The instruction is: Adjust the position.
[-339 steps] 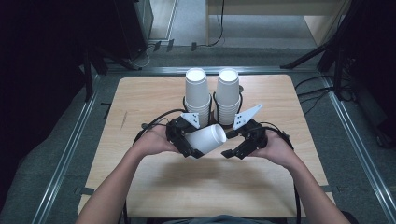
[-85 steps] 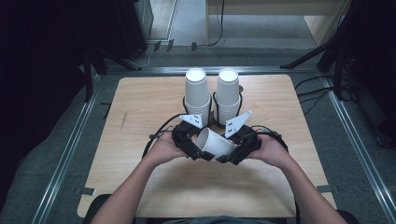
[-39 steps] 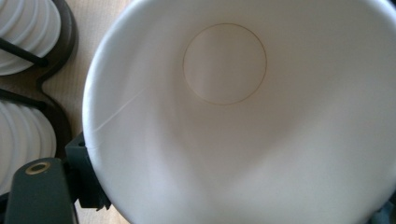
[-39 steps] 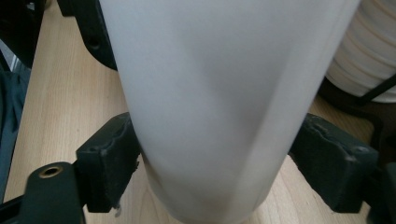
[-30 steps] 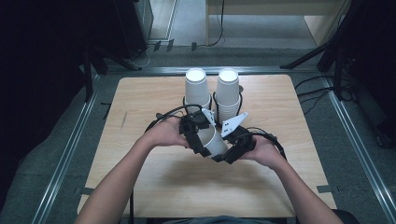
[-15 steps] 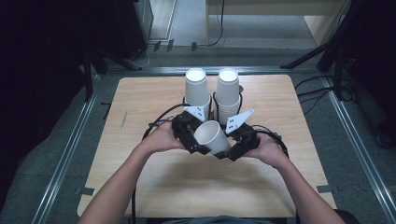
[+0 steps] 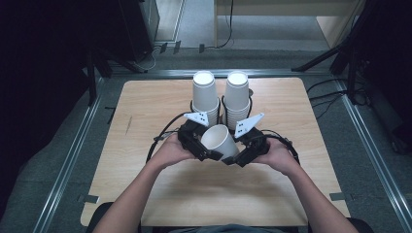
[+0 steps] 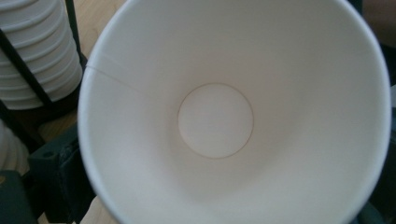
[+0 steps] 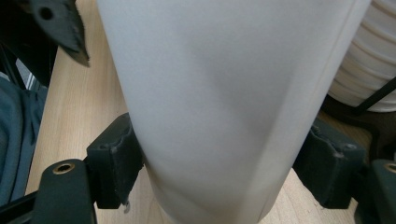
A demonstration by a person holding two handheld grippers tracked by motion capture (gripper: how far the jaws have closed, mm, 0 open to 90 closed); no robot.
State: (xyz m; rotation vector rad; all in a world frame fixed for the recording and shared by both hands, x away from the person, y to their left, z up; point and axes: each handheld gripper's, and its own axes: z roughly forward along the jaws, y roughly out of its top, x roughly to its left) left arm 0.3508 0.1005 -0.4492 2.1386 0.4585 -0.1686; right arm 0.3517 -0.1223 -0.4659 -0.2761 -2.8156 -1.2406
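Observation:
A single white paper cup (image 7: 219, 140) hangs over the middle of the table between my two grippers, tilted so its open mouth faces up and back. My right gripper (image 7: 238, 155) is shut on its lower wall; in the right gripper view both black pads (image 9: 116, 158) press the cup (image 9: 210, 93) from either side. My left gripper (image 7: 206, 150) sits tight against the cup's left side. The left gripper view looks straight into the cup's mouth (image 8: 215, 121) down to its round bottom, and the cup hides that gripper's jaws.
Two tall stacks of white cups (image 7: 205, 92) (image 7: 237, 92) stand upside down in black wire holders just behind the grippers, close to the held cup. One stack's rims (image 8: 37, 46) show at the left gripper view's corner. Bare wooden table (image 7: 145, 111) lies on both sides.
The cup lay on its side between the grippers earlier; it has been turned so its mouth now tips upward. Both hands have drawn slightly nearer the person.

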